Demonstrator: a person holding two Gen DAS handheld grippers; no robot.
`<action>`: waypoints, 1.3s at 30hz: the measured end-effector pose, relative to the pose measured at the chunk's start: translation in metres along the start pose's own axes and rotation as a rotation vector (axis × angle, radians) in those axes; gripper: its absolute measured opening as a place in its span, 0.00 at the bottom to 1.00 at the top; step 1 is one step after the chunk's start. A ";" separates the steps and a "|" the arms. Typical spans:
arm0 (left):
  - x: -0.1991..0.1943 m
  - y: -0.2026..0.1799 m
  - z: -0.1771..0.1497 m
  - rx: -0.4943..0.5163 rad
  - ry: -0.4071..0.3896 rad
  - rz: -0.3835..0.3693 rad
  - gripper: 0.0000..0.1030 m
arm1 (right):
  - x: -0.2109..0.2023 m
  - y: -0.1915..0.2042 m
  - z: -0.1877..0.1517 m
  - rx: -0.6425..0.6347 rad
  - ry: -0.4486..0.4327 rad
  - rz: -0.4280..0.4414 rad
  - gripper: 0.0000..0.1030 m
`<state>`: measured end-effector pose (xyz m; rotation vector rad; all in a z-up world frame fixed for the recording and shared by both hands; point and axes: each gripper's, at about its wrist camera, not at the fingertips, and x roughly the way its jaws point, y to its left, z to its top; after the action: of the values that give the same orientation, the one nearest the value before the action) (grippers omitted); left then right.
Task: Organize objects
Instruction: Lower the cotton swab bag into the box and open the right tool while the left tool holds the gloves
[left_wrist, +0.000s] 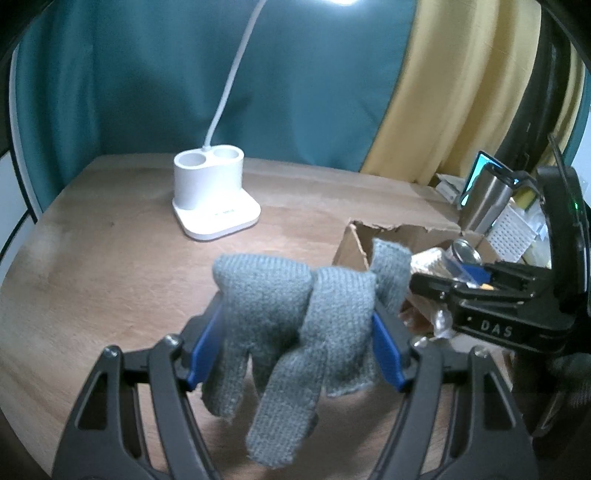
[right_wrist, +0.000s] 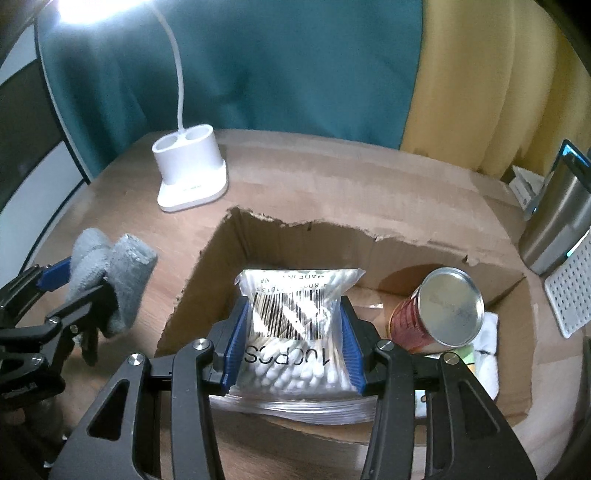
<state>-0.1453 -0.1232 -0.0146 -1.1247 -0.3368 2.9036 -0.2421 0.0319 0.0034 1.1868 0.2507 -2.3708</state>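
My left gripper (left_wrist: 297, 328) is shut on a grey knit glove (left_wrist: 291, 325) and holds it above the wooden table, left of the cardboard box (left_wrist: 354, 240). The glove's fingers hang down. The left gripper and glove (right_wrist: 110, 273) also show at the left of the right wrist view. My right gripper (right_wrist: 291, 343) is shut on a clear bag of cotton swabs (right_wrist: 295, 325) and holds it over the open cardboard box (right_wrist: 332, 236). A red can with a silver lid (right_wrist: 443, 314) lies tilted inside the box at the right, on something white.
A white lamp base with two cups (left_wrist: 210, 192) stands on the round wooden table (left_wrist: 92, 266) at the back; it also shows in the right wrist view (right_wrist: 188, 173). A steel tumbler (right_wrist: 554, 229) and a white perforated basket (right_wrist: 572, 291) stand right of the box. Teal and yellow curtains hang behind.
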 end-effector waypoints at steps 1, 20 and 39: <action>0.000 0.000 0.000 0.000 -0.001 0.000 0.70 | 0.000 0.000 -0.001 0.003 -0.002 -0.002 0.48; -0.018 -0.005 -0.001 -0.012 -0.031 0.020 0.70 | -0.021 0.014 -0.008 -0.019 -0.014 0.098 0.63; -0.034 0.001 -0.004 -0.041 -0.060 0.027 0.70 | -0.025 0.023 -0.012 -0.073 -0.068 0.057 0.49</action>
<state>-0.1176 -0.1261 0.0049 -1.0572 -0.3864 2.9724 -0.2099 0.0247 0.0168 1.0638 0.2745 -2.3281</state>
